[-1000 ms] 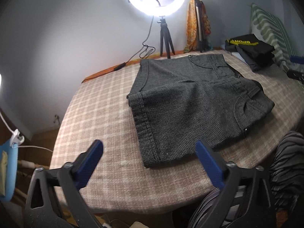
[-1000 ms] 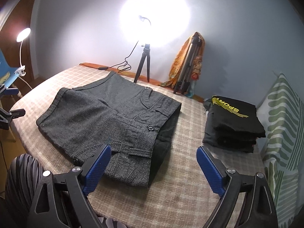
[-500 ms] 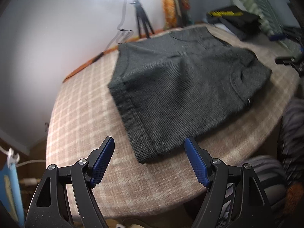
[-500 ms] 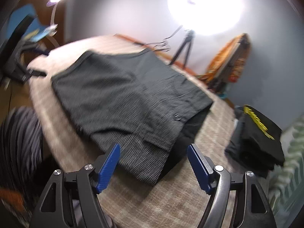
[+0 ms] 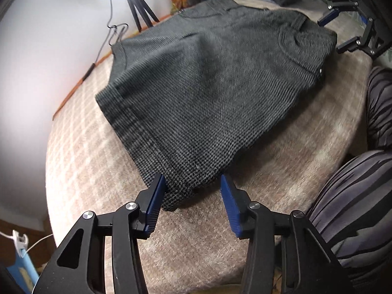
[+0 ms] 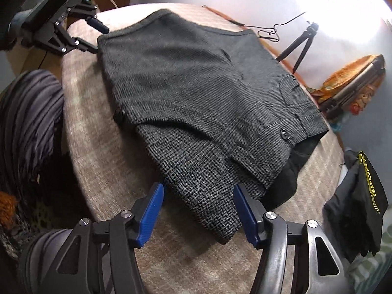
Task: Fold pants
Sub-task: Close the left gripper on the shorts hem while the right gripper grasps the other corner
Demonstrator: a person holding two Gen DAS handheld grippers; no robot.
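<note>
Dark grey houndstooth pants [image 5: 208,80] lie folded flat on a checked beige table [image 5: 80,152]. My left gripper [image 5: 191,191] is open, its blue pads on either side of the near hem corner, low over the cloth. My right gripper [image 6: 198,198] is open around the near waistband corner of the pants [image 6: 208,98]. The right gripper also shows far right in the left wrist view [image 5: 343,31], and the left gripper shows at top left in the right wrist view [image 6: 88,34], by the hem.
A stack of black folded clothes [image 6: 362,203] with yellow print lies on the table's right side. A ring light on a tripod [image 5: 139,12] stands at the back. My striped-trousered legs [image 5: 362,208] sit at the table's near edge.
Both grippers have moved forward and down to the near corners of the pants. Their jaws have narrowed somewhat but remain open.
</note>
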